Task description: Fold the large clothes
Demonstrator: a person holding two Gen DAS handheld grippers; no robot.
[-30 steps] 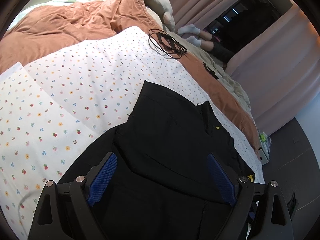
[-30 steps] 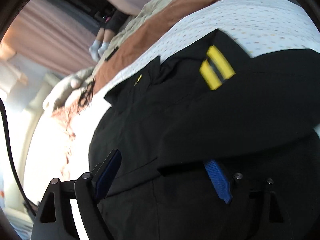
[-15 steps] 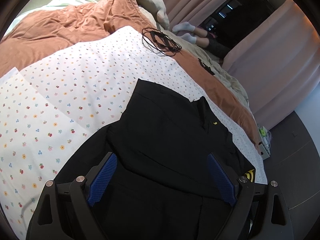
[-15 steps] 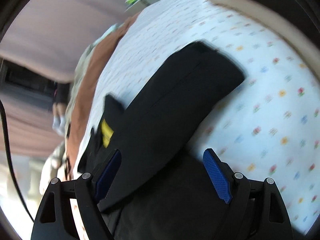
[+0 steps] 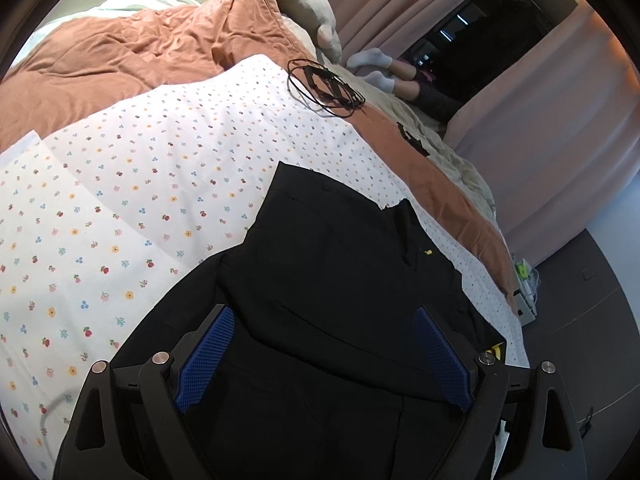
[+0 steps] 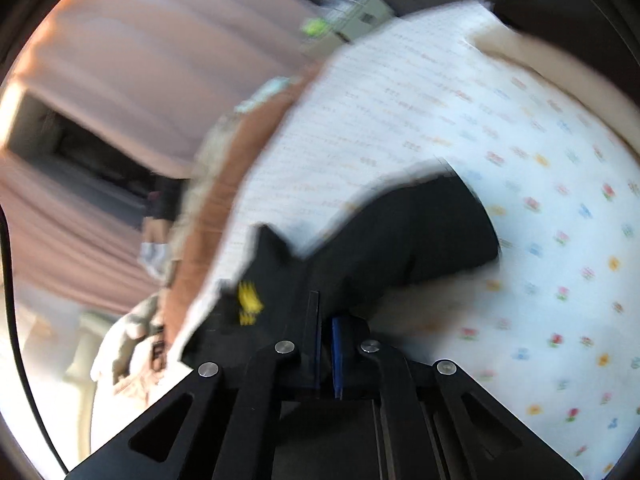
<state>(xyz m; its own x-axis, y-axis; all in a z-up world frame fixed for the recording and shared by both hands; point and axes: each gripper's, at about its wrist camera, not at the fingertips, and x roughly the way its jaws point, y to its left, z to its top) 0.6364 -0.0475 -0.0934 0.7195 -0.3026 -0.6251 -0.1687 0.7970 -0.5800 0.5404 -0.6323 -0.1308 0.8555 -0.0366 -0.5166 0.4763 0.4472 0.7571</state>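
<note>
1. My left hand-held gripper (image 5: 320, 354) hovers released, its blue pads spread wide over the black fabric garment (image 5: 340, 264), touching nothing.
2. That garment lies just ahead of it on the white flower-print bed sheet (image 5: 132, 208).
3. My right hand-held gripper (image 6: 326, 328) has just been closing; it is now clenched, with the garment's dark cloth (image 6: 400, 240) at its tips.
4. Whether cloth is pinched, I cannot tell through blur.

Bedroom, bed (image 5: 168, 152), rust duvet (image 5: 132, 52), curtains (image 5: 560, 120)
</note>
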